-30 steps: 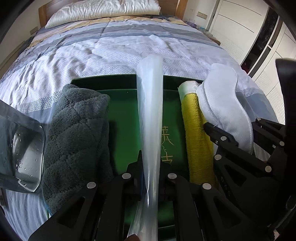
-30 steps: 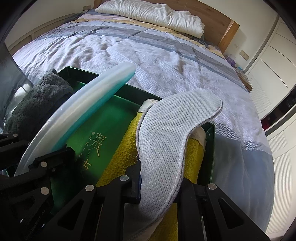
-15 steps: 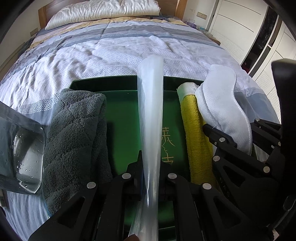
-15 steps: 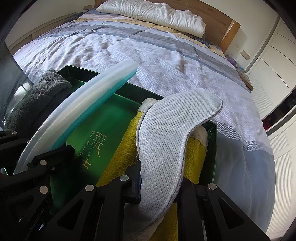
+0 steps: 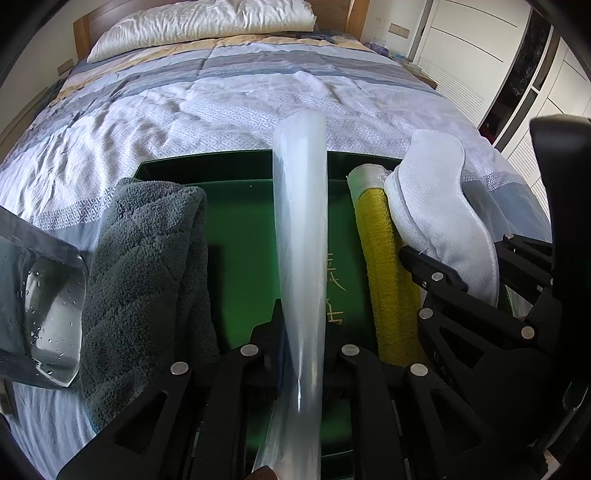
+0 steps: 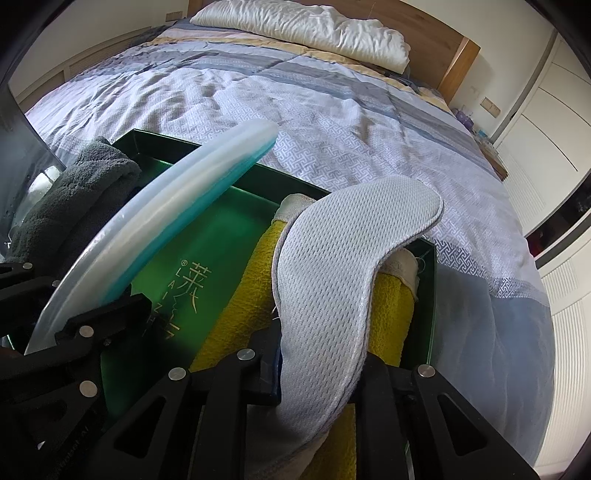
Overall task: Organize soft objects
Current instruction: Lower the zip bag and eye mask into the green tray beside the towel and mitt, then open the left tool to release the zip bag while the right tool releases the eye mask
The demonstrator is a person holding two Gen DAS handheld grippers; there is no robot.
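Observation:
A green tray [image 5: 240, 162] [image 6: 229, 221] lies on the bed. A grey towel [image 5: 147, 258] [image 6: 74, 192] lies along its left side and a yellow rolled towel [image 5: 384, 280] [image 6: 251, 280] along its right side. My left gripper [image 5: 303, 343] is shut on a translucent insole in a plastic sleeve [image 5: 301, 221] [image 6: 166, 221], held edge-up above the tray's middle. My right gripper [image 6: 317, 365] is shut on a white mesh insole [image 6: 343, 266] [image 5: 436, 206], held over the yellow towel.
The bed [image 5: 258, 92] with a grey and white patterned quilt stretches behind the tray, with a white pillow [image 5: 207, 18] at the headboard. A clear plastic container [image 5: 44, 302] sits at the left beside the grey towel. White wardrobe doors [image 6: 561, 110] stand to the right.
Both grippers keep hold of their insoles and have drawn back slightly, so the tray and towels sit a little lower in the views.

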